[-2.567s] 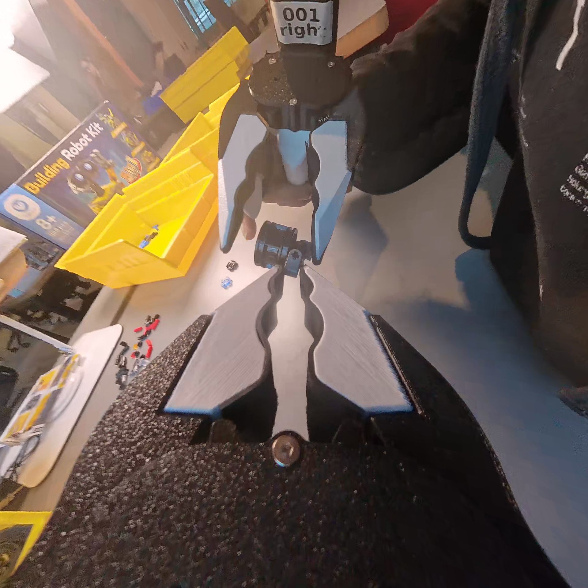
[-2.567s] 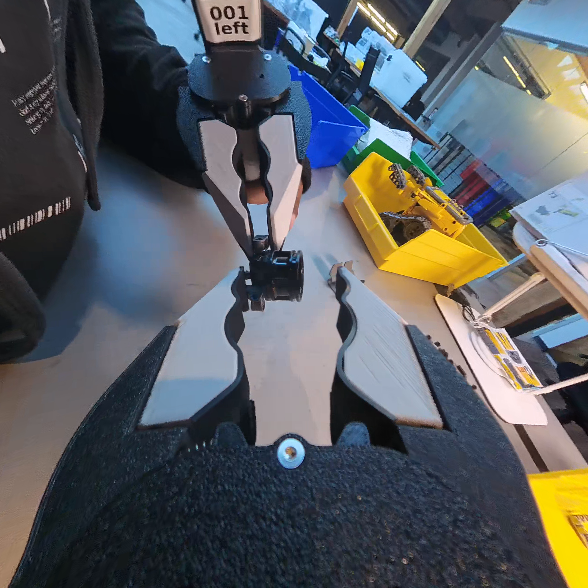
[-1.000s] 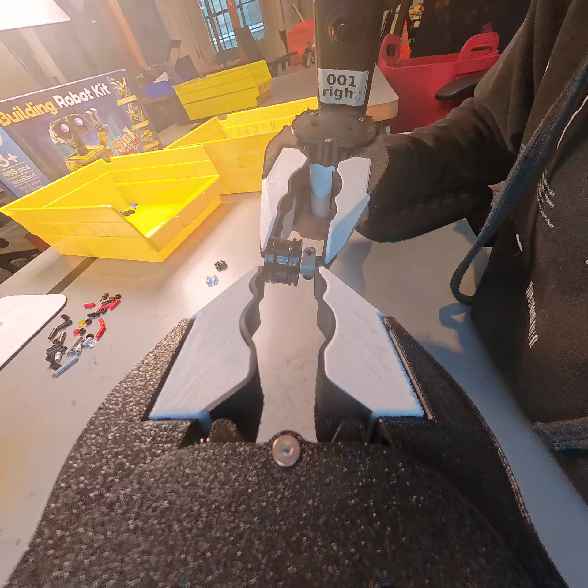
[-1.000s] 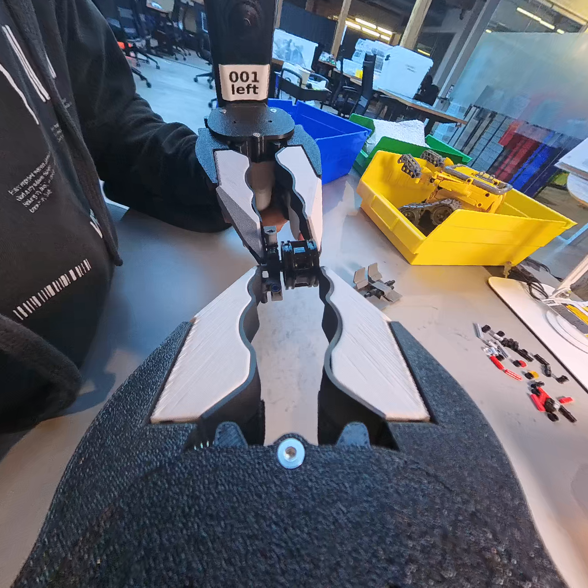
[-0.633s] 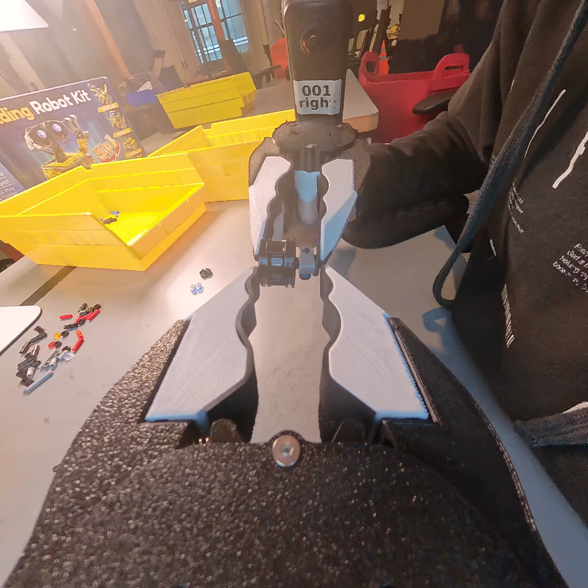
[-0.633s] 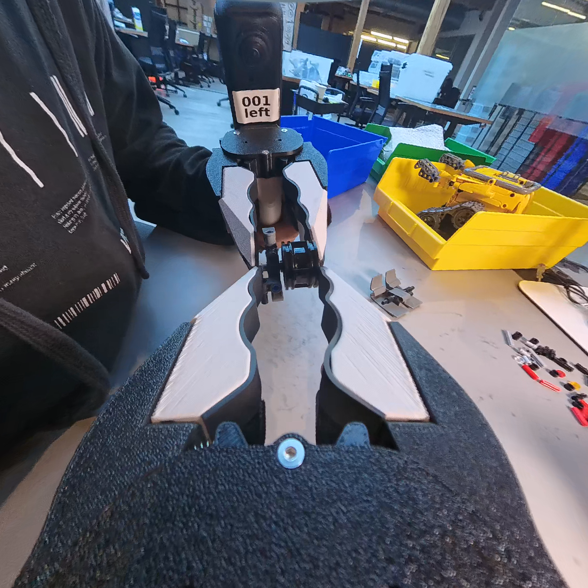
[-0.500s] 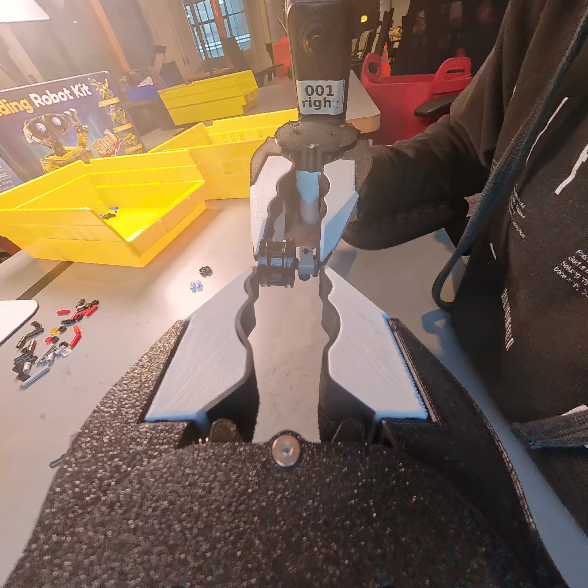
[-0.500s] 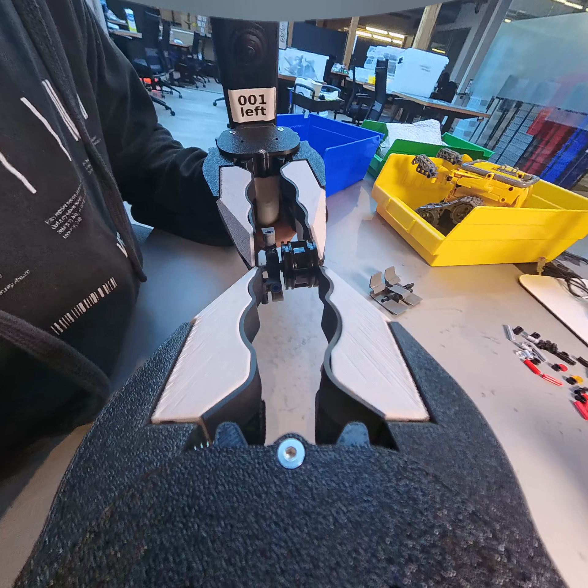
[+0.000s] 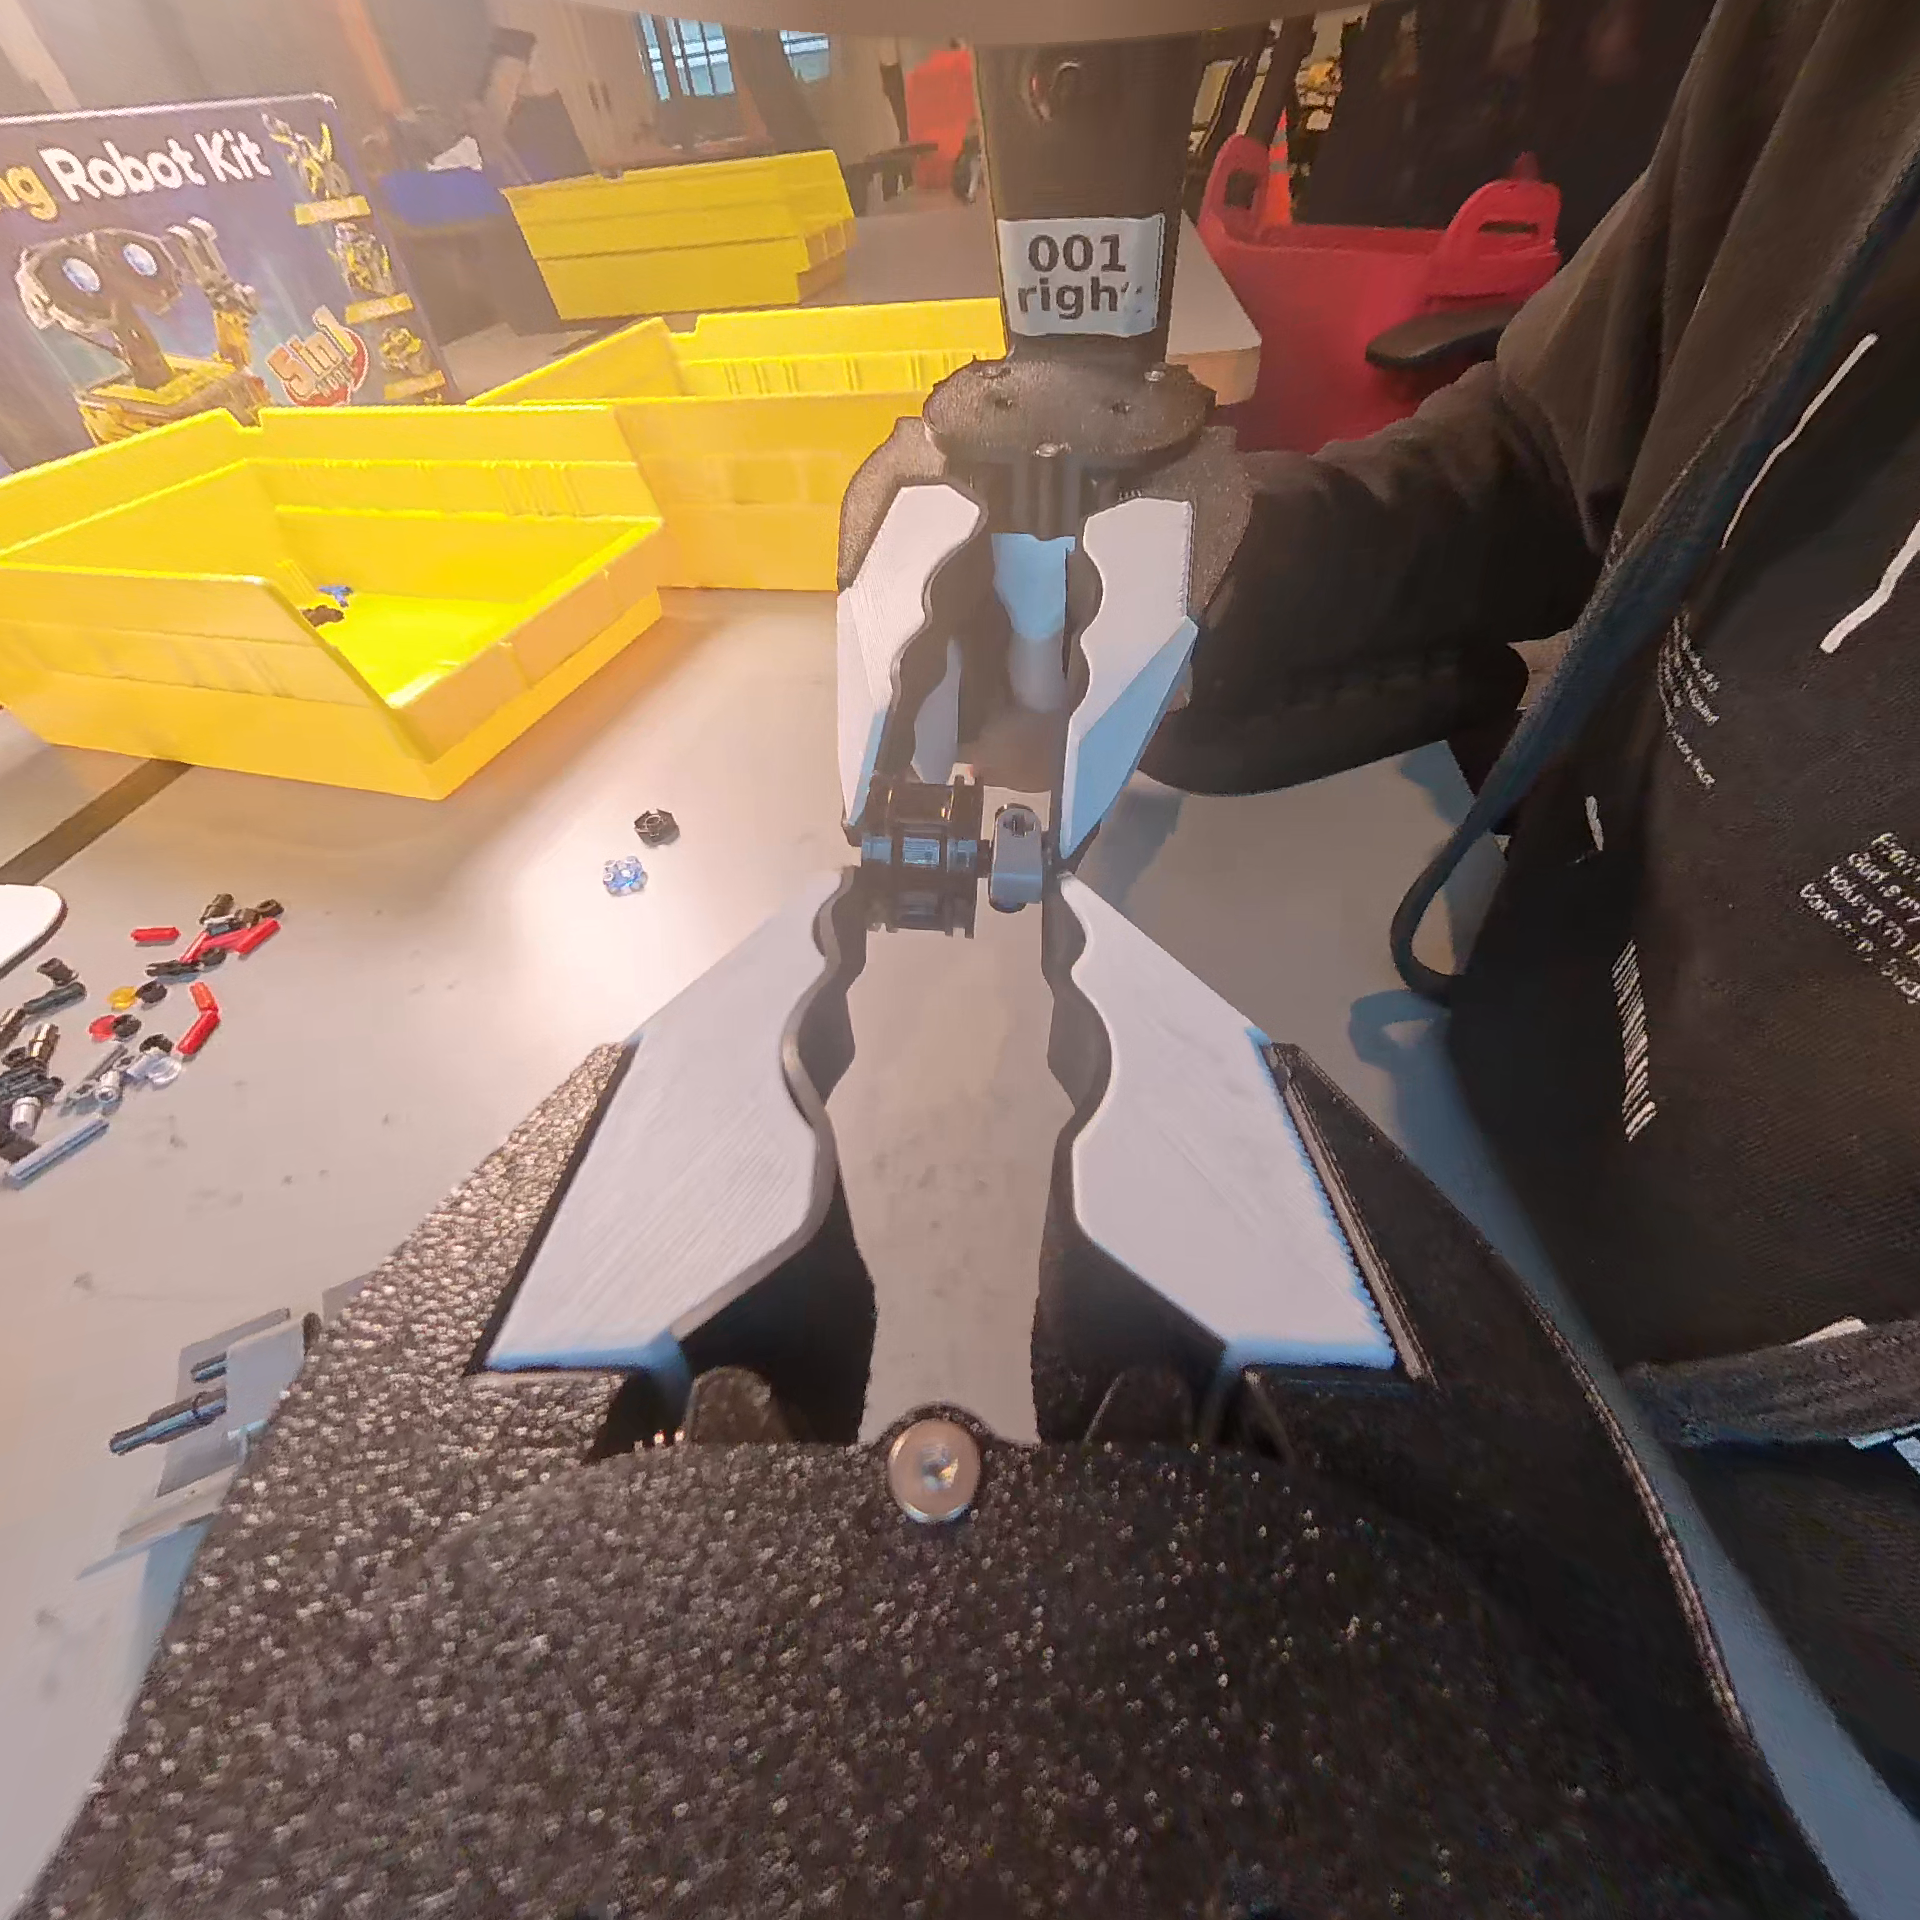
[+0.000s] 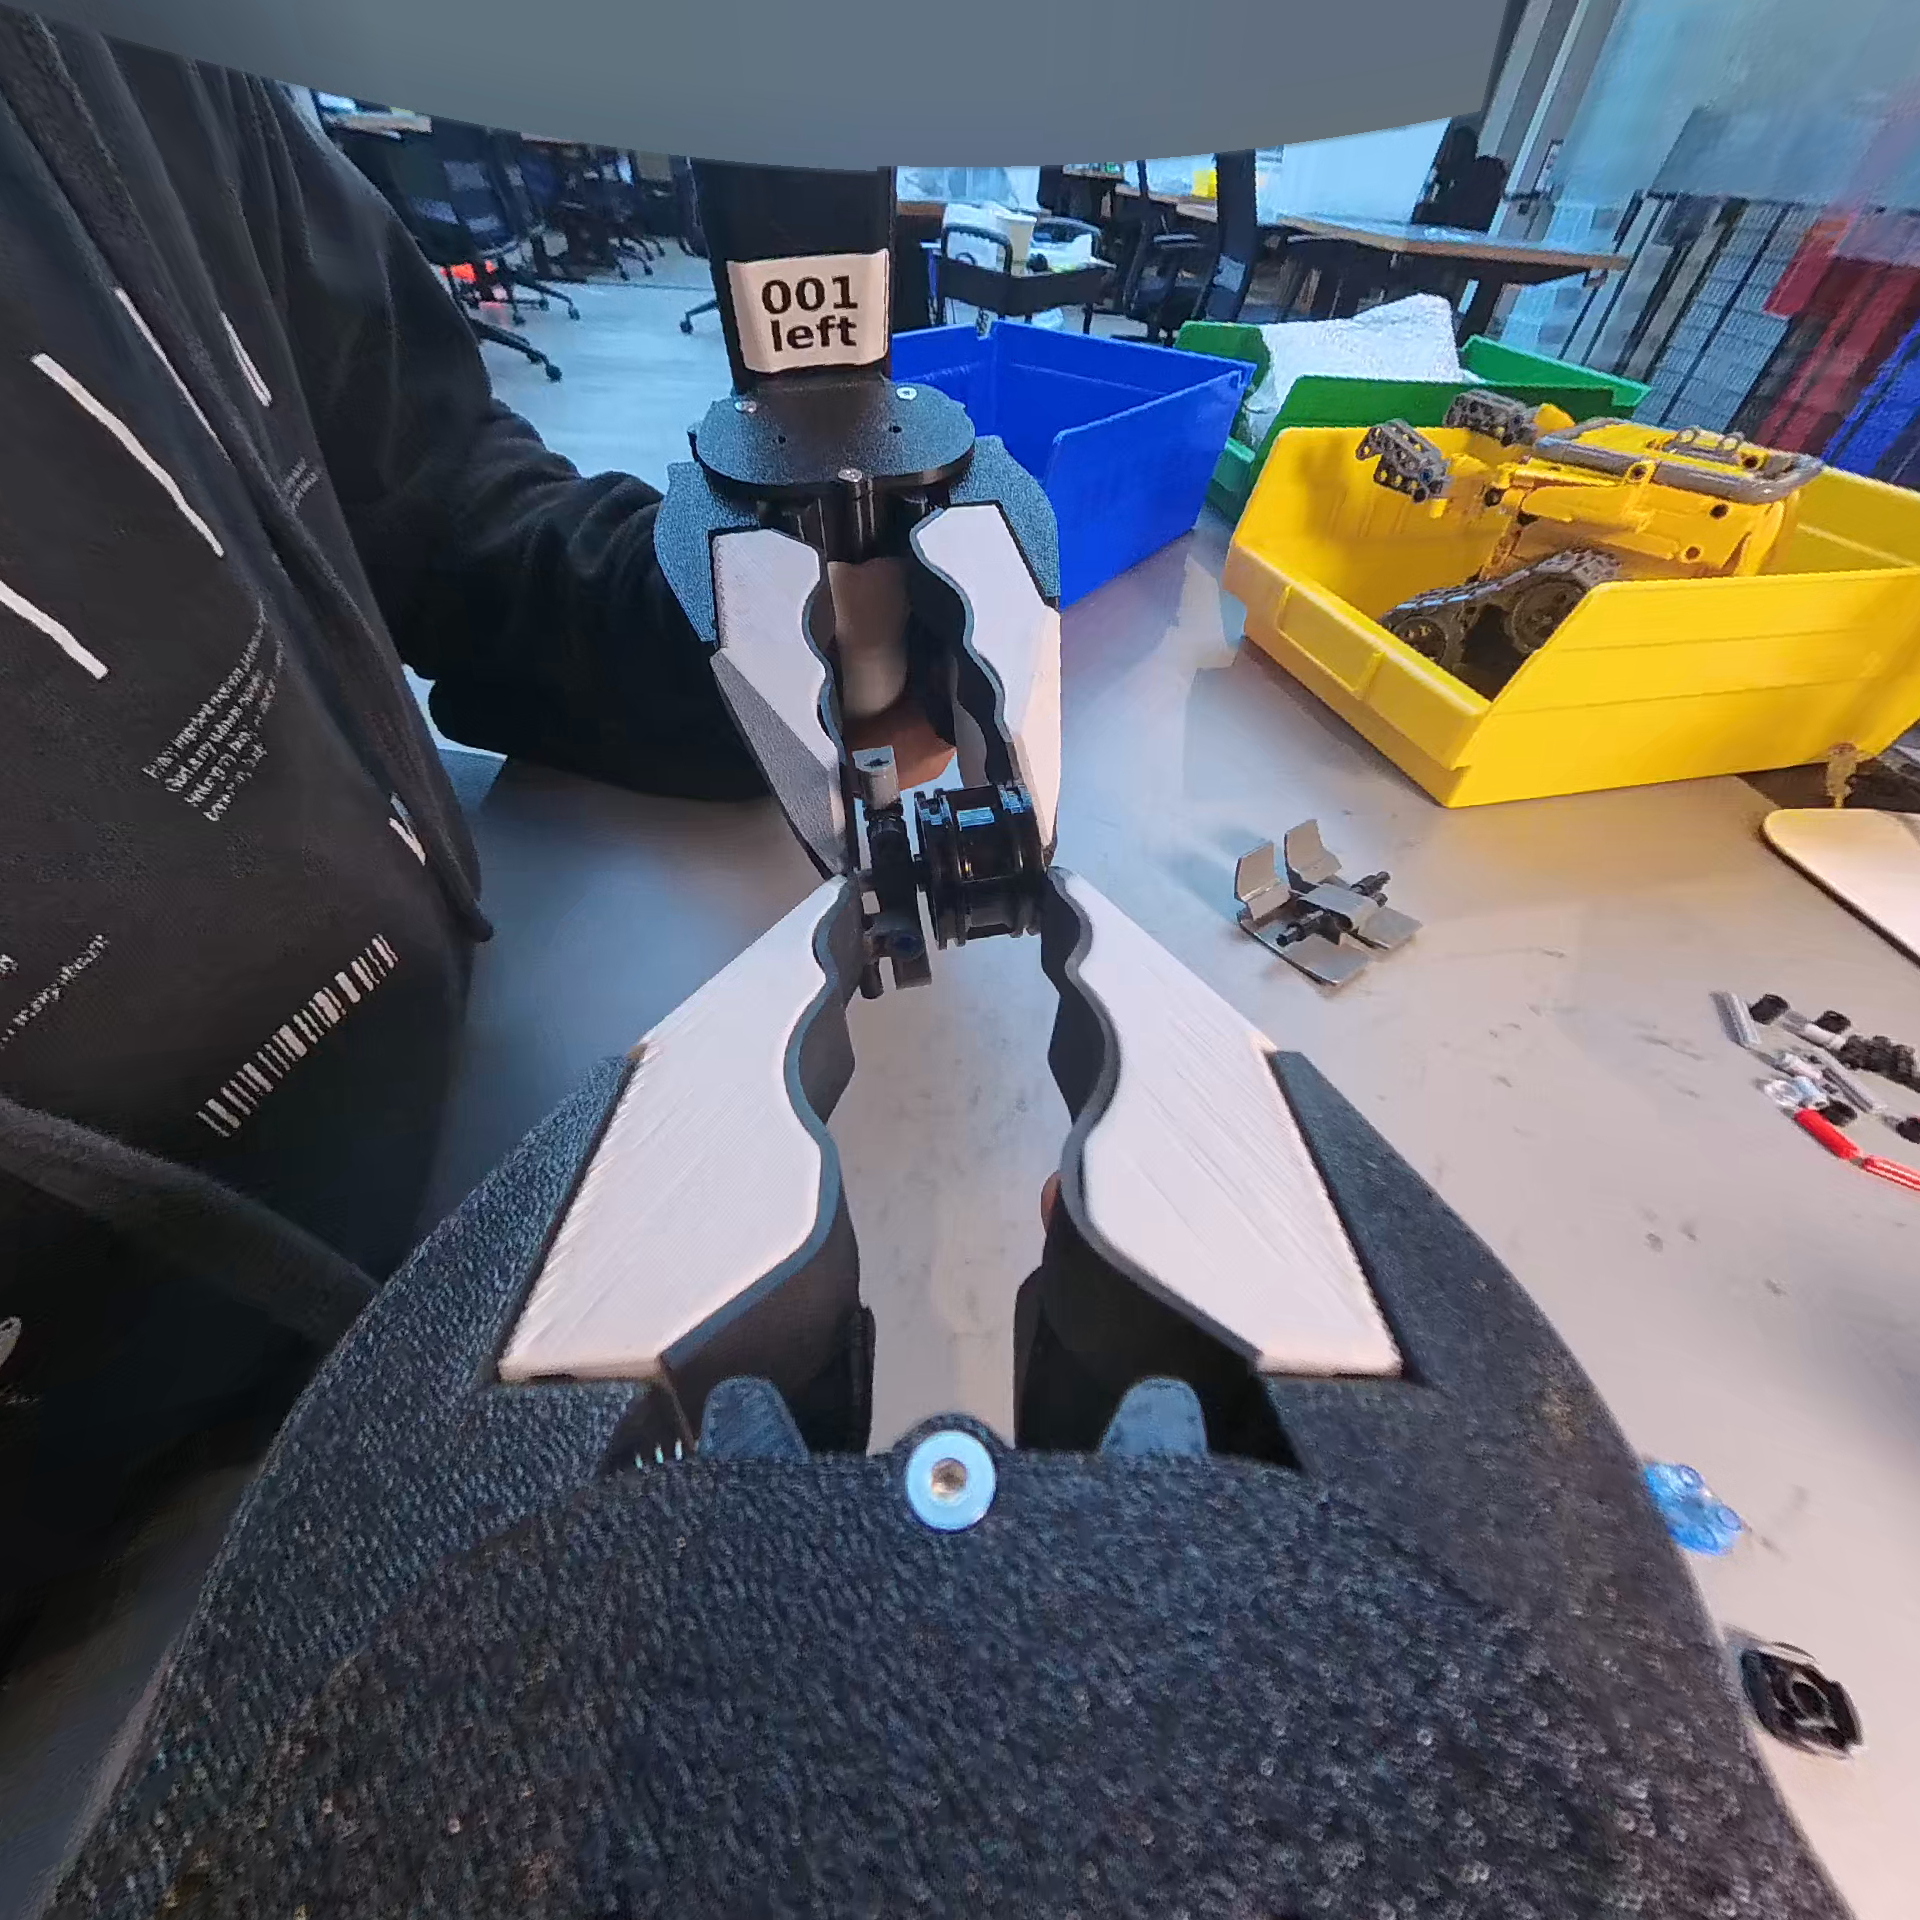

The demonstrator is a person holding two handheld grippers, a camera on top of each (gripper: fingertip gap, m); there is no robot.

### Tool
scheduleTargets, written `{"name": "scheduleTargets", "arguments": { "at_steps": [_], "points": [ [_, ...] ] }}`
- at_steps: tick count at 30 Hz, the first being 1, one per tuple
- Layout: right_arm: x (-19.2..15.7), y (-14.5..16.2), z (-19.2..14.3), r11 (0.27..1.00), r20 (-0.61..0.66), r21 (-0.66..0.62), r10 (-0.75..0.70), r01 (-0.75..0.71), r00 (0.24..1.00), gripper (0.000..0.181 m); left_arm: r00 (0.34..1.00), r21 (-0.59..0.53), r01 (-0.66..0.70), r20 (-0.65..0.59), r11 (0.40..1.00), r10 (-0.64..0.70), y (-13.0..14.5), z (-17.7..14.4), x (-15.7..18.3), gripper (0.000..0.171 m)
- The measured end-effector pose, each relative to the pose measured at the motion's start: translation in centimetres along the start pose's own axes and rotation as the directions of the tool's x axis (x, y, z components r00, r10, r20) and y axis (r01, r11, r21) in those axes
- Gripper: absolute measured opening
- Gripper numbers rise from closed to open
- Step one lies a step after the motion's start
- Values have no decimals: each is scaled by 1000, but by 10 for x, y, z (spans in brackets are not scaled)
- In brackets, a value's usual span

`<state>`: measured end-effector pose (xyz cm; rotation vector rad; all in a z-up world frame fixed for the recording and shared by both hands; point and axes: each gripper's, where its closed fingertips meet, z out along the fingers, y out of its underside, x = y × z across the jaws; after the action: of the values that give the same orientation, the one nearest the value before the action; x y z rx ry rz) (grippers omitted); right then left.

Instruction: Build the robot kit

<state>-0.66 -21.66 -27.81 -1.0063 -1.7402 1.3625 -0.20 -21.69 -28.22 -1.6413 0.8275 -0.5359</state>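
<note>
A small black wheel-like assembly [image 9: 920, 857] with a grey connector [image 9: 1016, 857] on one side hangs above the grey table, between two grippers that meet tip to tip. My right gripper [image 10: 951, 899] is shut on the assembly [image 10: 977, 873], one tip on each side. My left gripper [image 9: 953, 896] faces it from the other side. Its jaws stand a little wider than the assembly and sit loosely about it. The right gripper shows opposite in the left wrist view [image 9: 966, 831]. The left gripper shows opposite in the right wrist view [image 10: 940, 842].
Yellow bins [image 9: 312, 665] and a toy kit box [image 9: 187, 291] stand at the back. A yellow bin [image 10: 1621, 707] holds a tracked model, beside a blue bin [image 10: 1101, 447]. Loose small parts [image 9: 125, 1008], a grey bracket piece [image 10: 1320, 920] and a person's dark sleeve [image 9: 1403, 582] are close by. Both grippers' tips are close together, under 4 cm apart.
The right gripper has closed on the assembly. The left gripper, earlier shut on the grey connector, has opened to stand around it. Both grippers have levelled out and risen slightly.
</note>
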Motion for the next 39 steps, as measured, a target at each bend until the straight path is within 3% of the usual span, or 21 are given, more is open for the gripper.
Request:
{"name": "scheduleTargets", "arguments": {
  "at_steps": [23,31,39],
  "points": [
    [4,4,2,999,-28,-32,37,-38,999,30,999,-21,22,29,1000,-21,4,0,-3,28],
    [5,-9,-1,993,4,53,104,-104,995,31,973,73,225,-77,972,-219,-9,-2,-3,29],
    [7,-10,-4,998,-6,47,49,-49,999,33,967,64,244,-88,968,-238,-9,0,-2,30]
  ]
}}
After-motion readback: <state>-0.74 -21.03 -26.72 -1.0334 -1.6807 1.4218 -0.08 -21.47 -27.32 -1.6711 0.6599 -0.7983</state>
